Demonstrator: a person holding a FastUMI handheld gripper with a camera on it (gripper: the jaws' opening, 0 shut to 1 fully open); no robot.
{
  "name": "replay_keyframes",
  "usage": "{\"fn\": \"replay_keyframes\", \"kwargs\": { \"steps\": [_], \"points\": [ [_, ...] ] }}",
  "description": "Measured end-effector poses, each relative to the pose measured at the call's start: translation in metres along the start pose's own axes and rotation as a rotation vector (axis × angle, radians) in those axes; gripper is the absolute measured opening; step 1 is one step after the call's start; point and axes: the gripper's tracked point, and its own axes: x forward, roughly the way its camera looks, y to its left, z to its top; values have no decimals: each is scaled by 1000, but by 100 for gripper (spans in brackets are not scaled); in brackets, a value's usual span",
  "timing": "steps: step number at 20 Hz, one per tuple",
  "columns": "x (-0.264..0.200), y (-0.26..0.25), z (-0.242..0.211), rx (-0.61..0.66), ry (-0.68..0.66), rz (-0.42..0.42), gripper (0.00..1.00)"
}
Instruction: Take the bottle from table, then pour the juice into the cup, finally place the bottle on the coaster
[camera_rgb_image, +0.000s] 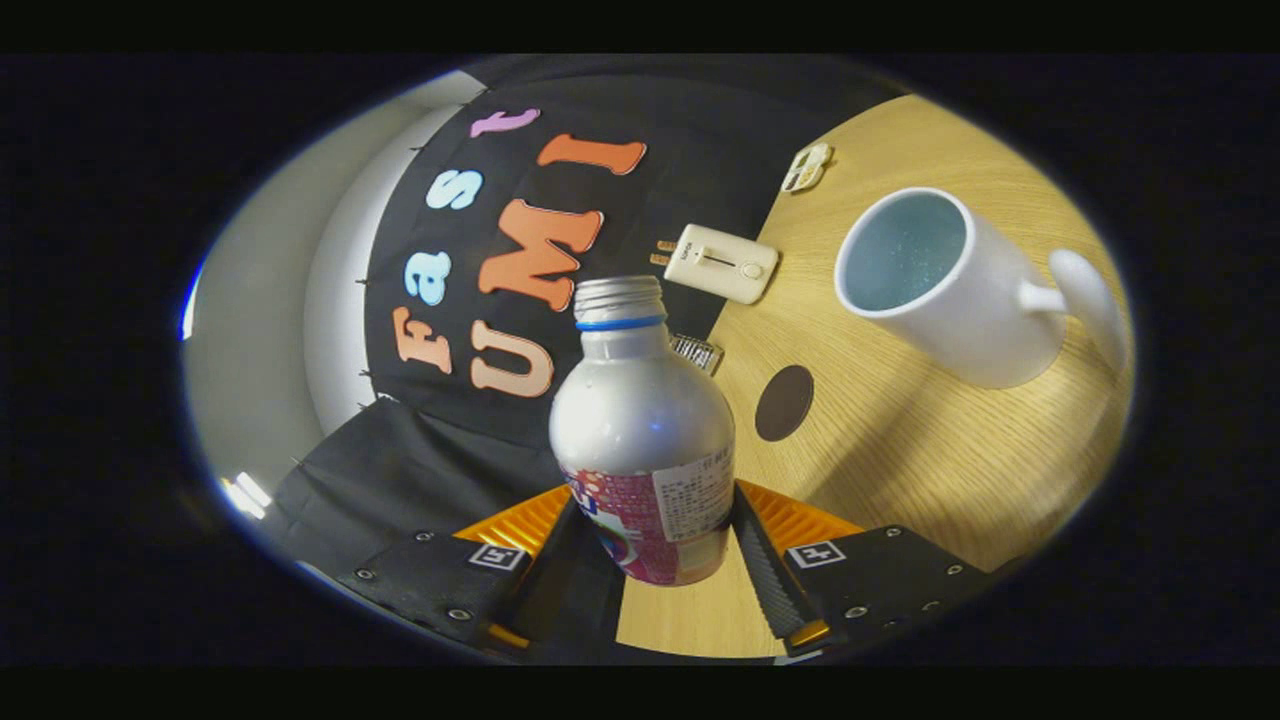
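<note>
**Bottle gripped and lifted, cup and coaster ahead**

The gripper (655, 545) has its two fingers closed against the lower, labelled part of the bottle (640, 430), one finger pressing each flank, so the claw is holding the bottle. The bottle is silver with a pink label, its cap off and a blue ring below the threaded neck. It sits between the fingers and points away from them toward 12 o'clock, its base hanging over the edge of the wooden table (900, 470).

The whole scene is tilted in the gripper view. From the bottle, the white cup (940, 285) stands at about 2 o'clock on the table, well apart, its mouth open toward the camera and its handle on the far side from the bottle. The dark round coaster (784, 402) lies flat on the table at about 3 o'clock from the bottle's shoulder, near it and between bottle and cup. Beyond the coaster, a small cream device (725, 263) rests at the table's edge.
</note>
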Motion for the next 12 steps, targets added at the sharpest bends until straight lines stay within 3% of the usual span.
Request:
{"fn": "replay_keyframes", "kwargs": {
  "steps": [12],
  "points": [
    [-14, 12, 30, 211, -44, 67, 80]
  ]
}}
